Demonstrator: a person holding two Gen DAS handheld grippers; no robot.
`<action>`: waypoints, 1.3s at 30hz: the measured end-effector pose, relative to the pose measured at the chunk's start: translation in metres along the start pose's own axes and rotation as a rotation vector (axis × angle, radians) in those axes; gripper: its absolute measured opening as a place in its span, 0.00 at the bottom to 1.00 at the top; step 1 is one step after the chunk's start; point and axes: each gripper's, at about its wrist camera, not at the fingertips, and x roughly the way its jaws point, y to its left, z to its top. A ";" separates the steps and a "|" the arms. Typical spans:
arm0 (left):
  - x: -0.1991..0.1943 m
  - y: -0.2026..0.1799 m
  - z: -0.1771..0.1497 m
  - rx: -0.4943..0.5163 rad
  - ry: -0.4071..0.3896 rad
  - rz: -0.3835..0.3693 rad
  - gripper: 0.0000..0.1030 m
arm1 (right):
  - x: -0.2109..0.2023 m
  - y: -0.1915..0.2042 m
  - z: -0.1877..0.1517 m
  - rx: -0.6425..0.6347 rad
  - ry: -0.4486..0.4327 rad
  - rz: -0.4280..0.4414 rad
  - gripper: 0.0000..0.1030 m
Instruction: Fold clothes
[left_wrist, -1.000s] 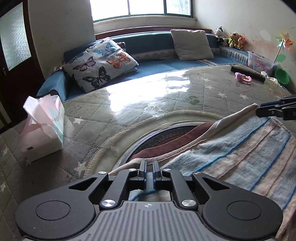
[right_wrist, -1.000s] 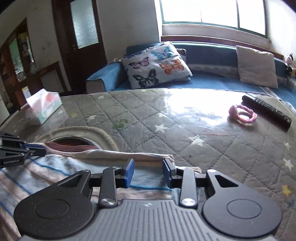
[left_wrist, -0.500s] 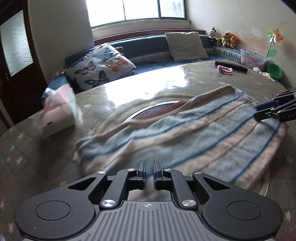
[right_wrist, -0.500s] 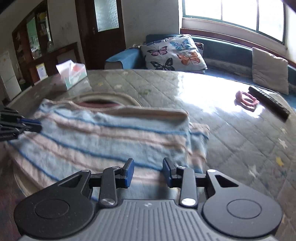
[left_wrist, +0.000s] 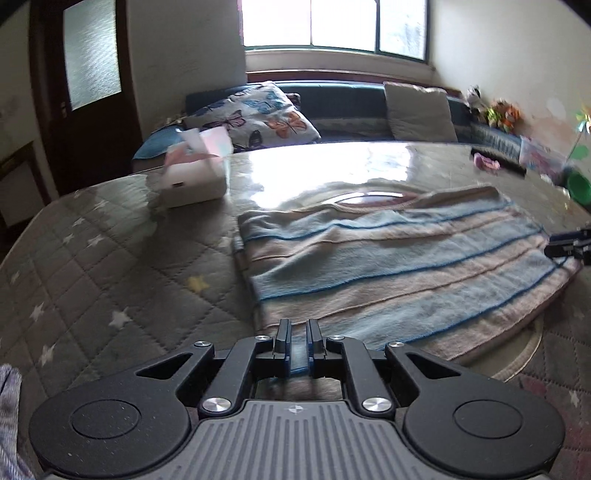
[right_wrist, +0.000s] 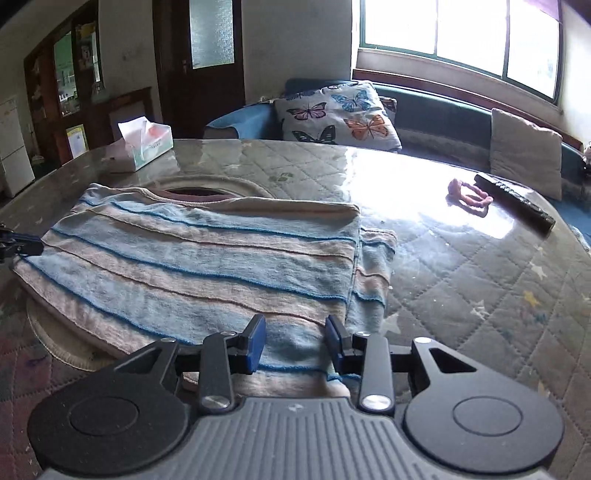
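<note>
The left gripper (left_wrist: 297, 345) is pinching the near edge of the striped garment (left_wrist: 399, 258); the right gripper (right_wrist: 295, 341) is hovering spread over it on the worktop (right_wrist: 461, 280).

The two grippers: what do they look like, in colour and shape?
Both look alike. The left gripper and right gripper have black arms with silver screws, round black discs at the sides and a grey ribbed body. The fingers carry blue pads. No cables show.
</note>
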 end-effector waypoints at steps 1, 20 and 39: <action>-0.001 0.002 -0.002 -0.001 0.000 0.005 0.10 | 0.001 0.001 -0.001 -0.007 0.001 -0.001 0.34; -0.023 0.015 -0.024 -0.146 0.014 -0.016 0.24 | -0.012 -0.014 -0.016 0.085 -0.002 -0.044 0.39; -0.036 0.012 -0.033 -0.149 0.078 -0.150 0.09 | -0.028 -0.031 -0.026 0.186 0.005 -0.051 0.07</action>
